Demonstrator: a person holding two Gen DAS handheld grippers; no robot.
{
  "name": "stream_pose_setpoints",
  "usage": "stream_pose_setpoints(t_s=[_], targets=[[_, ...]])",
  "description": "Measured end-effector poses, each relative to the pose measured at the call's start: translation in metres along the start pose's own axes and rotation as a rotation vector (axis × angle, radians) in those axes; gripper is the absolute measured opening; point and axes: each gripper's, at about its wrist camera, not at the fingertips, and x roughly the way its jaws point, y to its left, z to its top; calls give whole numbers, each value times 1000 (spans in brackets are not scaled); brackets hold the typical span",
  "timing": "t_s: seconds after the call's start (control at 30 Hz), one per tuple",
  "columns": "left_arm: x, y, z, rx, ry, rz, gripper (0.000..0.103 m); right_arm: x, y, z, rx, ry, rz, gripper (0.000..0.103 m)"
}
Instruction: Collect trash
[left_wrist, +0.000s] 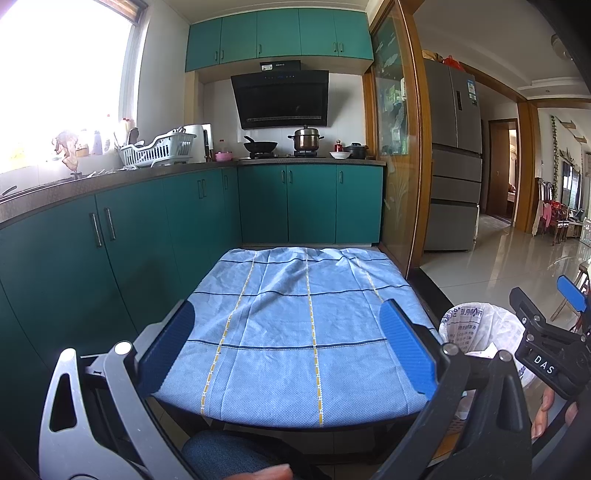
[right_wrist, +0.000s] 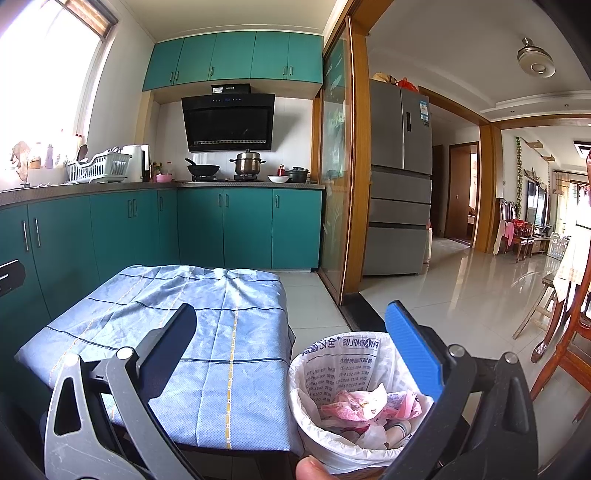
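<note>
Teal cabinets (left_wrist: 310, 203), bright window (left_wrist: 62, 74), glossy tiled floor (right_wrist: 461, 295).

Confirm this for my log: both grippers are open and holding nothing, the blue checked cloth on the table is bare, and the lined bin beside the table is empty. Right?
Not quite: the bin is not empty. The right wrist view shows pink and white wrappers inside its white liner. The rest holds: the left gripper and right gripper are open and hold nothing, and the cloth is bare.

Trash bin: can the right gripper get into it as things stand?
Probably yes. The right gripper is open and holds nothing, and the trash bin sits just below it with its mouth uncovered beside the table.
</note>
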Motion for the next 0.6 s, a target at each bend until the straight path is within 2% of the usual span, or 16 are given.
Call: stream_pose_setpoints(t_s=[0.23,0.47,0.53,0.6], targets=[[4,-1,-5,-1,0,8,100,6,1,-2,0,12,-2,100],[18,2,-9,-12,46,-12,100,16,3,-6,-4,38,7,100],[33,7,-11,-21,93,-17,100,27,7,-7,-13,76,19,100],[53,15,-13,-37,140,-13,100,57,17,-8,-20,191,45,100]])
